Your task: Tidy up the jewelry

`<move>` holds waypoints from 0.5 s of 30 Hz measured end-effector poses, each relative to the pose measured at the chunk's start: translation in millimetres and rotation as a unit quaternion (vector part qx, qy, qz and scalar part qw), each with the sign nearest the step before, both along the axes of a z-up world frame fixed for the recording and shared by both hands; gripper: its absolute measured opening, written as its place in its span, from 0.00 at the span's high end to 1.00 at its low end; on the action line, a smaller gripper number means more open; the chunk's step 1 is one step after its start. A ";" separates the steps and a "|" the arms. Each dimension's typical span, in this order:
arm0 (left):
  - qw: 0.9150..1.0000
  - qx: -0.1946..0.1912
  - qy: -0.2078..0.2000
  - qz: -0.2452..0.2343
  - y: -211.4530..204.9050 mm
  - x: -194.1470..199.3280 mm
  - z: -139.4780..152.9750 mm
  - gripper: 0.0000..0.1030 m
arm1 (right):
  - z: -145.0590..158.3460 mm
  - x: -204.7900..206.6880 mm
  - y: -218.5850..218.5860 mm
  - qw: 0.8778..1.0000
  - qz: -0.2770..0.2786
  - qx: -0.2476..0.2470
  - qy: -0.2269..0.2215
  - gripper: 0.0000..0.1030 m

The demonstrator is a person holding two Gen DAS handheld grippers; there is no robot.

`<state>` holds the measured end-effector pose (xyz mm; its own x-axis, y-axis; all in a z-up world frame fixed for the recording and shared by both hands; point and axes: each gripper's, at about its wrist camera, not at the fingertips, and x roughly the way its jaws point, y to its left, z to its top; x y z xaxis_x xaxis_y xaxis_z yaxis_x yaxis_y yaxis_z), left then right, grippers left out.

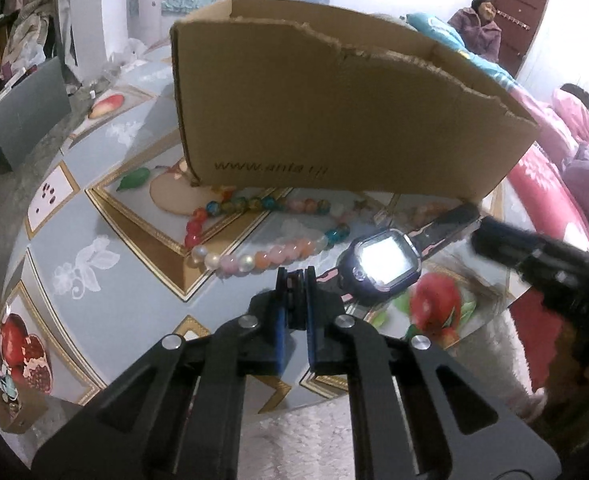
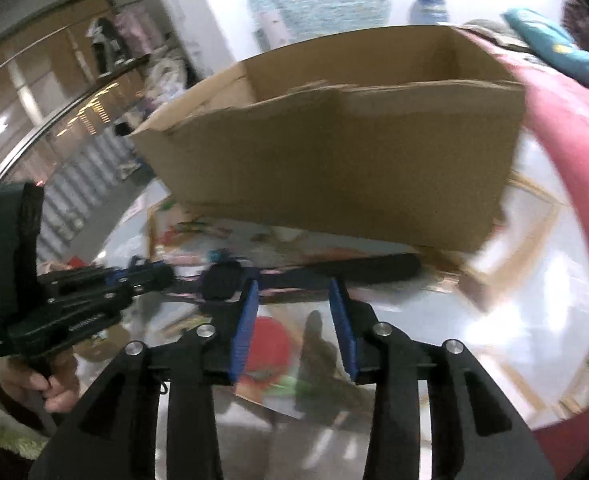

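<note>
left tool (image 1: 295, 276): pads pinched tight on the watch strap, basically no gap
right tool (image 2: 294, 294): spread wide, gripping nothing, other strap end sitting just past the tips
watch (image 1: 384, 266): flat on the worktop (image 1: 106, 208), glowing face up, at 1 o'clock from the left tool
bead bracelet (image 1: 254, 236): colourful loop at 11 o'clock from the watch, just in front of the box
cardboard box (image 1: 334, 120): open top, torn rim, at 12 o'clock behind everything
</note>
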<state>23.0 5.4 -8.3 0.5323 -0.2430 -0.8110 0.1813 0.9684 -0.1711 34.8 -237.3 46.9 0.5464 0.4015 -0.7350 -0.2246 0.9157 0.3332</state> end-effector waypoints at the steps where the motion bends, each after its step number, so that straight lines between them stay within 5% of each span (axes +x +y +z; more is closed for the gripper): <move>1: 1.000 0.000 0.003 0.001 0.7 0.9 -0.9 0.93 | 0.5 2.1 -7.5 1.000 -0.014 -0.004 0.001 0.59; 15: 1.000 -0.003 -0.001 0.003 -0.3 2.1 -7.8 0.93 | -21.0 43.2 -26.7 0.997 -0.053 0.017 0.051 0.52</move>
<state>25.1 5.0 -16.1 0.5363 -0.2439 -0.8080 0.1754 0.9686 -0.1760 78.0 -264.0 26.0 0.5109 0.3704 -0.7758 -0.0901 0.9205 0.3802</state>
